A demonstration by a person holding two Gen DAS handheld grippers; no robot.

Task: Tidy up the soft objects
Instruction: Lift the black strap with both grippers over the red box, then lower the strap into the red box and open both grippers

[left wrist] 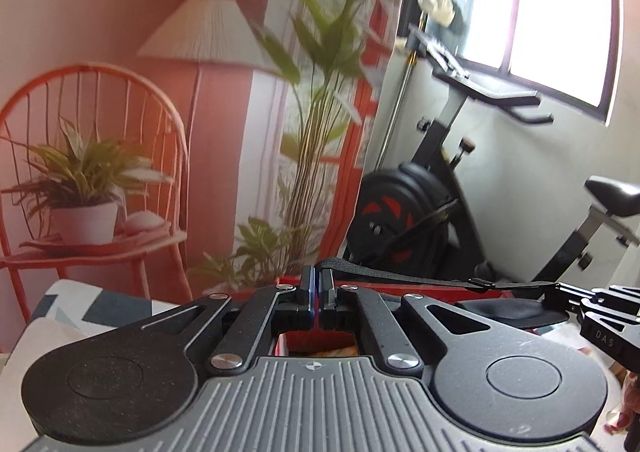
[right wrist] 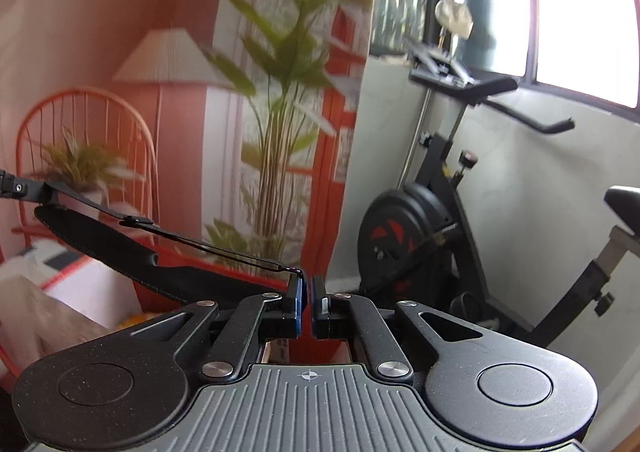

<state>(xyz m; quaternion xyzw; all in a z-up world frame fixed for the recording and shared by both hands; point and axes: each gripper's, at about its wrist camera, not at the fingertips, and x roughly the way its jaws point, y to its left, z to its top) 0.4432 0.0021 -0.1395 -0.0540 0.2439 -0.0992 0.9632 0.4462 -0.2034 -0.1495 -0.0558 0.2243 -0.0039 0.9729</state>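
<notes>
A black eye mask [right wrist: 100, 242] with a thin elastic strap [right wrist: 208, 246] hangs stretched in the air between my two grippers. My left gripper [left wrist: 319, 292] is shut on one end of the strap [left wrist: 400, 274]; the mask's pad [left wrist: 516, 312] shows low at the right of that view. My right gripper [right wrist: 307, 294] is nearly shut, with the strap's other end hooked over its left fingertip [right wrist: 297, 284]. The left gripper's tip [right wrist: 12, 188] shows at the left edge of the right wrist view. The right gripper's body [left wrist: 604, 312] shows at the right edge of the left wrist view.
A red box [left wrist: 312, 338] sits below the left gripper, a patterned cushion [left wrist: 80, 304] to its left. An exercise bike [right wrist: 432, 220] stands against the wall under a window. A printed backdrop with chair, lamp and plants [left wrist: 200, 112] fills the left.
</notes>
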